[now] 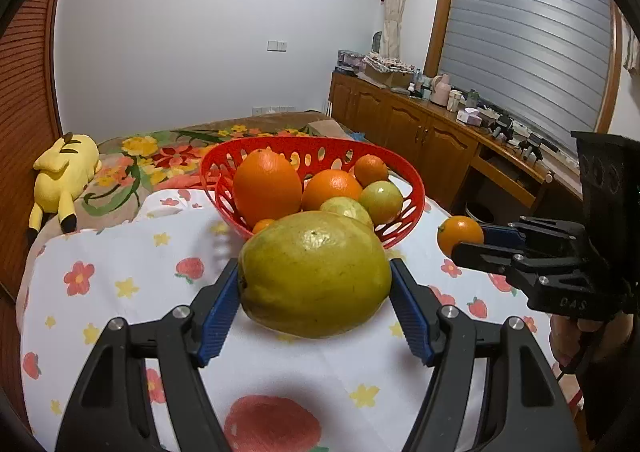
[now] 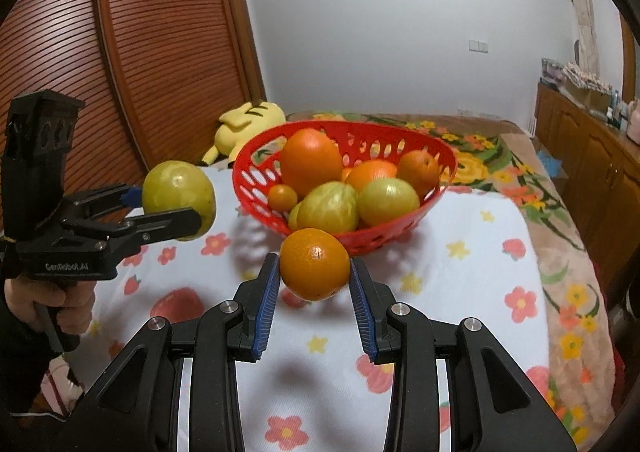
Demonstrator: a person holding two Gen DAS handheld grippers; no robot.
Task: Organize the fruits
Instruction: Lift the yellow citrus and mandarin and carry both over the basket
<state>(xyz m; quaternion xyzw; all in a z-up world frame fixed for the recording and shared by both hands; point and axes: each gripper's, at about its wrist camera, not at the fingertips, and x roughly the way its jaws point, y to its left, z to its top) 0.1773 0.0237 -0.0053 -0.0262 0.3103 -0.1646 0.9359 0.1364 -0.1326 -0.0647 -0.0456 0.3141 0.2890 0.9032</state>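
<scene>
My left gripper (image 1: 314, 280) is shut on a large yellow-green fruit (image 1: 316, 272) and holds it above the cloth, just in front of the red basket (image 1: 412, 180). In the right wrist view the left gripper (image 2: 172, 208) shows at the left with the same fruit (image 2: 178, 192). My right gripper (image 2: 314, 272) is shut on a small orange (image 2: 314, 268), in front of the basket (image 2: 256, 168). In the left wrist view the right gripper (image 1: 470, 242) holds the orange (image 1: 460, 234) right of the basket. The basket holds several oranges (image 2: 310, 160) and green fruits (image 2: 386, 200).
A white floral cloth (image 2: 460, 292) covers the surface. A yellow plush toy (image 1: 66, 172) lies at the back left on a flowered blanket (image 2: 520, 180). A wooden cabinet (image 1: 420, 132) with clutter stands along the right. A slatted wooden door (image 2: 140, 52) is at the left.
</scene>
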